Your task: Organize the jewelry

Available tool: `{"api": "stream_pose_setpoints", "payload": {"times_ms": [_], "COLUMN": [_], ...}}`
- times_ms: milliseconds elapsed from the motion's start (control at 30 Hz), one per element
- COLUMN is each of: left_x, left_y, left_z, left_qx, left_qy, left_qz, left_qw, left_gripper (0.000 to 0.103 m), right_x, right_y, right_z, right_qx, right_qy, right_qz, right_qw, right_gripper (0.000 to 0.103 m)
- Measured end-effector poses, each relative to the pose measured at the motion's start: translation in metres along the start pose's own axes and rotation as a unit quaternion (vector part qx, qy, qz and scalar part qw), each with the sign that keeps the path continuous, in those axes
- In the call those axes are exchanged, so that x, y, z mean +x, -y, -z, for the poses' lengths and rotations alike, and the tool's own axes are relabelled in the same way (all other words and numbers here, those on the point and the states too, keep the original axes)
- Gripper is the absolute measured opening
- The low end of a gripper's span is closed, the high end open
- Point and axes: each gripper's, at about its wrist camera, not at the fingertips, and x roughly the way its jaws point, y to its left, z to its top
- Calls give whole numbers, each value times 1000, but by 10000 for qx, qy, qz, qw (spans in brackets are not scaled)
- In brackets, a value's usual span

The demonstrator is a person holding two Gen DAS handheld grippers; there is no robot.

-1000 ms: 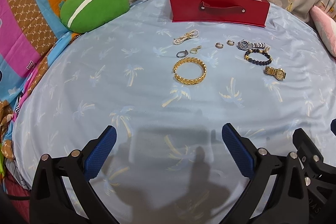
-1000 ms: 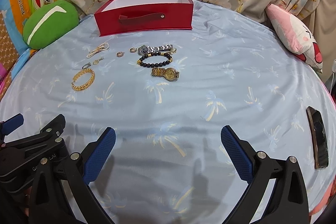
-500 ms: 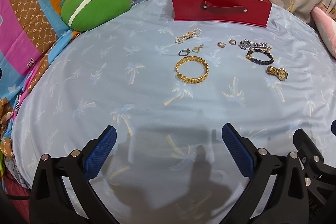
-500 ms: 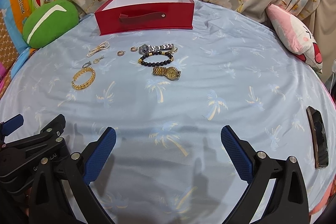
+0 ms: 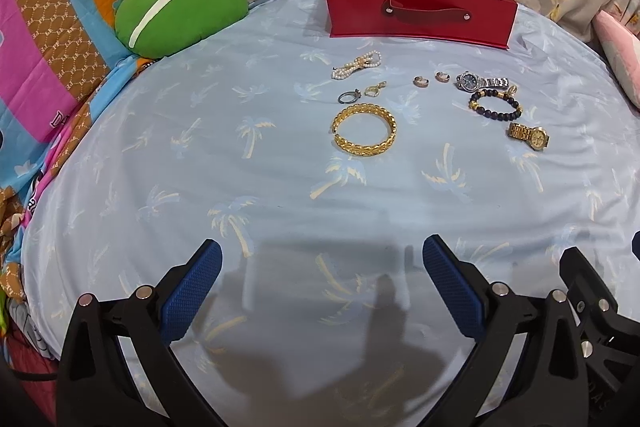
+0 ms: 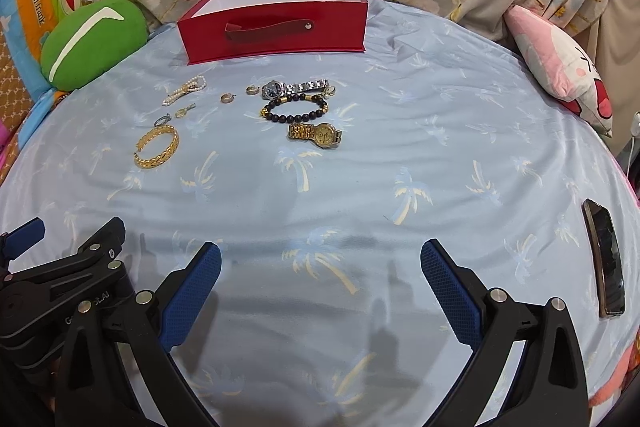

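Note:
Jewelry lies on a pale blue palm-print sheet in front of an open red box point(image 5: 418, 9) point(image 6: 276, 27). A gold bangle point(image 5: 364, 131) point(image 6: 157, 147), a pearl piece point(image 5: 356, 65) point(image 6: 185, 89), small rings point(image 5: 421, 81), a silver watch point(image 5: 482, 81) point(image 6: 294, 88), a black bead bracelet point(image 5: 495, 104) point(image 6: 295, 109) and a gold watch point(image 5: 529, 135) point(image 6: 316, 133) are spread out. My left gripper point(image 5: 322, 267) and right gripper point(image 6: 320, 267) both stand open and empty, well short of the jewelry.
A green cushion point(image 5: 180, 9) sits at the back left and a pink plush pillow point(image 6: 560, 67) at the back right. A dark phone point(image 6: 605, 261) lies near the sheet's right edge. Floral fabric hangs behind the box.
Both views have shifted slightly; the jewelry and box sit a little higher and farther right in the left wrist view. Nothing was picked up; both grippers stay open.

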Motion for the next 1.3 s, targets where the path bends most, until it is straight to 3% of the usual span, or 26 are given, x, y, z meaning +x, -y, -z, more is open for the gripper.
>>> {"api": "stream_pose_setpoints", "payload": {"times_ms": [567, 1300], "left_x": [-3, 6], "left_y": [3, 3], "left_z": [-3, 2], "left_qx": [-98, -9], "left_qy": [-20, -139], "left_qz": [-212, -177], "left_qw": [9997, 9997], "left_gripper": [98, 98], "right_x": [0, 5], "right_y": [-1, -3], "right_z": [-5, 0], "right_qx": [-96, -15], "right_qy": [8, -60], "right_qz": [-149, -108], "right_qw": [9998, 9999], "right_gripper": [98, 98]}}
